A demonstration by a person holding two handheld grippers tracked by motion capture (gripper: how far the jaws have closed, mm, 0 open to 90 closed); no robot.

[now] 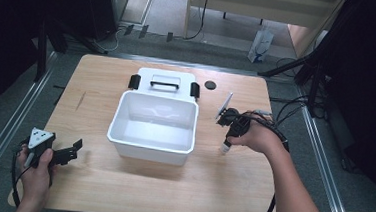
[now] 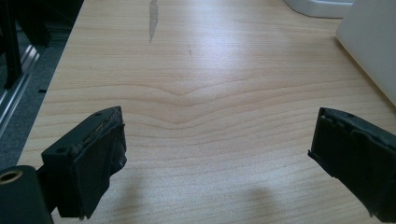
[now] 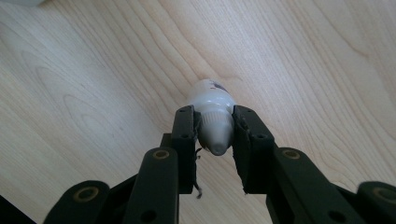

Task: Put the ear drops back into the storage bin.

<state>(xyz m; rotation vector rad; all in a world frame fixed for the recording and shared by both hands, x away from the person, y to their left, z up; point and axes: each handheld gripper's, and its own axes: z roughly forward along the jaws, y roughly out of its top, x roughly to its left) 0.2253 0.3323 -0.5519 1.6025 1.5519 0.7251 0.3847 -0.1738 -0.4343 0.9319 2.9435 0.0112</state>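
Nearest the person, the left gripper (image 1: 65, 153) rests at the table's (image 1: 135, 192) front left corner, left of the bin (image 1: 154, 126), jaws spread wide with bare wood between them. To the right of the bin, the right gripper (image 3: 214, 128) is closed on a small white bottle (image 3: 213, 109), clamped at its grey cap end, the body pointing down at the wood just beside the bin's right wall. The bin stands open at the table's middle. Its lid (image 1: 165, 82), with a dark handle, lies touching its far edge. A black disc (image 1: 210, 84) sits right of the lid.
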